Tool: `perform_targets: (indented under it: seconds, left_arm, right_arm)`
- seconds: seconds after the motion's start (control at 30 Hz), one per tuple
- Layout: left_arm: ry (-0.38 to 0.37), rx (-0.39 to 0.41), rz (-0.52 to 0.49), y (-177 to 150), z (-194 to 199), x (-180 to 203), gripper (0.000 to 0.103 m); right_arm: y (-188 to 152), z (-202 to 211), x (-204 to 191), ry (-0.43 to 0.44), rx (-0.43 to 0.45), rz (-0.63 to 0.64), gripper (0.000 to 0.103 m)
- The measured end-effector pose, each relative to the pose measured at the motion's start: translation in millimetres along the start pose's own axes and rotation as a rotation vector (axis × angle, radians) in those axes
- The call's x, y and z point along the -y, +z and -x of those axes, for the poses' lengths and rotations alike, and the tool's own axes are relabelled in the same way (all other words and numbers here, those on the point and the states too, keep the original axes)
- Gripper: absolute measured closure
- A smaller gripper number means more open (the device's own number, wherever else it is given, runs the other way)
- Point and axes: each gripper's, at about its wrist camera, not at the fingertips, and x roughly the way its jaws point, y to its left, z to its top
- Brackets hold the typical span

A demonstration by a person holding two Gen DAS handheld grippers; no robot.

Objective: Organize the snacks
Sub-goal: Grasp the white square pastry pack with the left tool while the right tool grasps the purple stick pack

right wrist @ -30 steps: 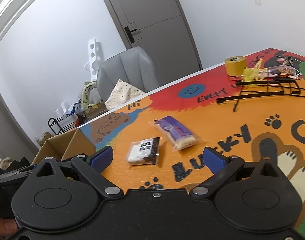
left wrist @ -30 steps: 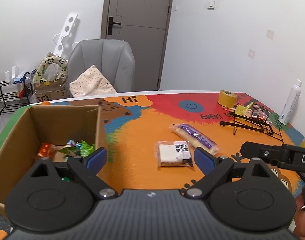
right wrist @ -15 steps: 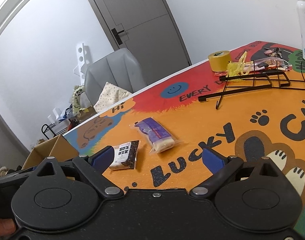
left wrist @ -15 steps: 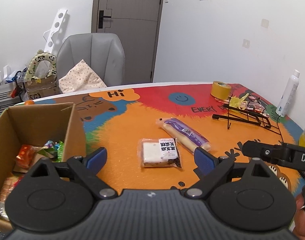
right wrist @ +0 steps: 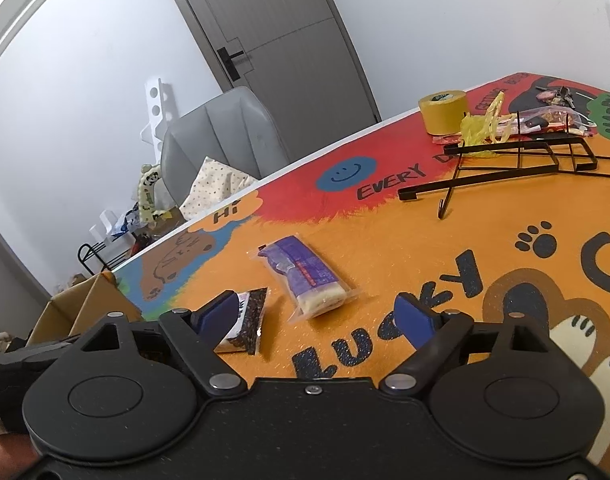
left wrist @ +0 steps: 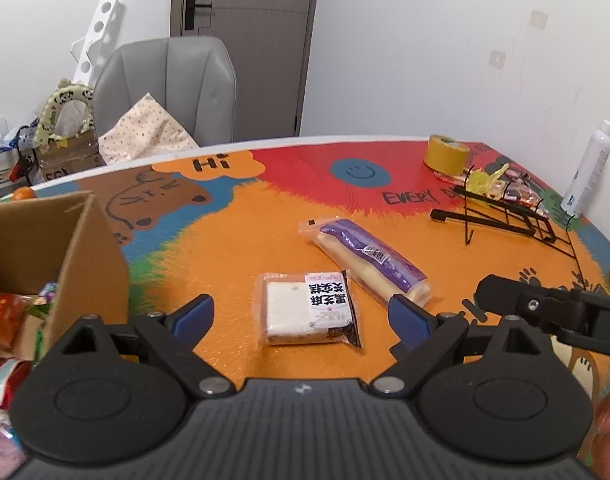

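A white cake pack with a black label (left wrist: pixel 309 307) lies on the orange tablecloth, straight ahead of my open, empty left gripper (left wrist: pixel 301 316) and between its fingers' line. A longer purple-wrapped bread pack (left wrist: pixel 365 258) lies just behind it to the right. In the right wrist view the purple pack (right wrist: pixel 305 280) sits ahead of my open, empty right gripper (right wrist: pixel 317 316), and the cake pack (right wrist: pixel 247 318) is partly hidden behind the left fingertip. A cardboard box (left wrist: pixel 85 248) holding several snack packs stands at the left.
A black wire rack (left wrist: pixel 505 216), a yellow tape roll (left wrist: pixel 445 152), a yellow wrapper and a white spray bottle (left wrist: pixel 589 168) sit at the far right of the table. A grey chair (left wrist: pixel 173 88) stands behind the table. The right gripper's body (left wrist: pixel 553 312) shows at right.
My left gripper has swung right from the box and come closer to the cake pack. My right gripper has moved forward toward the purple pack. Both stayed open.
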Motion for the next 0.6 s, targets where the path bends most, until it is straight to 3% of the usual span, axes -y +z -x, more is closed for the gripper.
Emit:
perform_targets:
  seconds: [0.6]
  left_arm:
    - [0.019, -0.084, 0.038, -7, -58, -1, 0.011]
  right_arm:
    - [5, -40, 5, -0.002, -0.053, -0.012, 0.021]
